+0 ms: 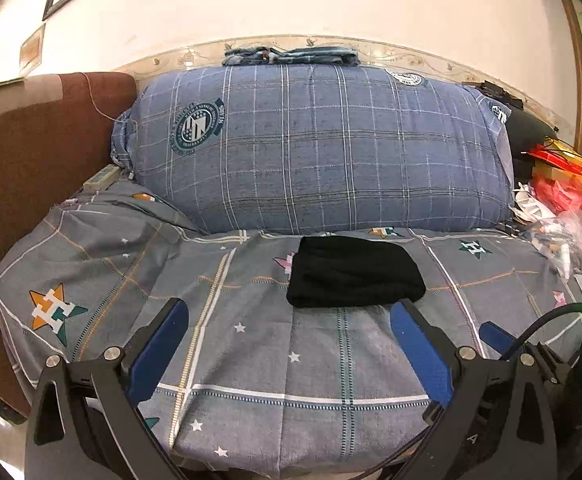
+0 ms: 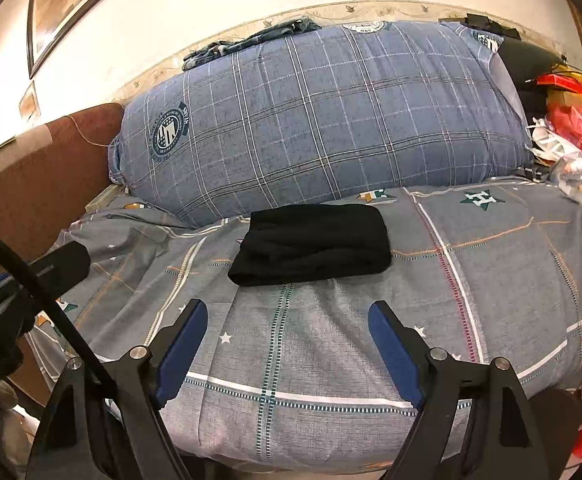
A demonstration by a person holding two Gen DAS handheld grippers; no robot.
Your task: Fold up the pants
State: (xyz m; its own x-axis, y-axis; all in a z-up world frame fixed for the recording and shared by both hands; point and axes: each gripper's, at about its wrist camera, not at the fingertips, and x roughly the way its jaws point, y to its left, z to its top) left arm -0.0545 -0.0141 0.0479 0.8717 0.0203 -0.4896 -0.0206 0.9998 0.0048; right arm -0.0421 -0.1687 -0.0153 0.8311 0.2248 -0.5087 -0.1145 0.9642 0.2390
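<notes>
**Black pants, folded**

Black pants [image 1: 355, 272] [image 2: 311, 244], folded into a compact, roughly rectangular bundle with rounded corners. Lying flat on the grey patterned bedspread [image 1: 291, 360] [image 2: 331, 340], just in front of the big blue plaid pillow [image 1: 319, 148] [image 2: 319, 120], nearly touching its lower edge.

plaid pillow [image 1: 315, 148] | star-print bedsheet [image 1: 251, 360] | brown headboard [image 1: 31, 160] | folded jeans [image 1: 291, 56] atop pillow | framed picture [image 2: 71, 4]

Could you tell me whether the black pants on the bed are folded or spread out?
Folded: the black pants lie as a compact layered rectangle on the bedsheet.
</notes>
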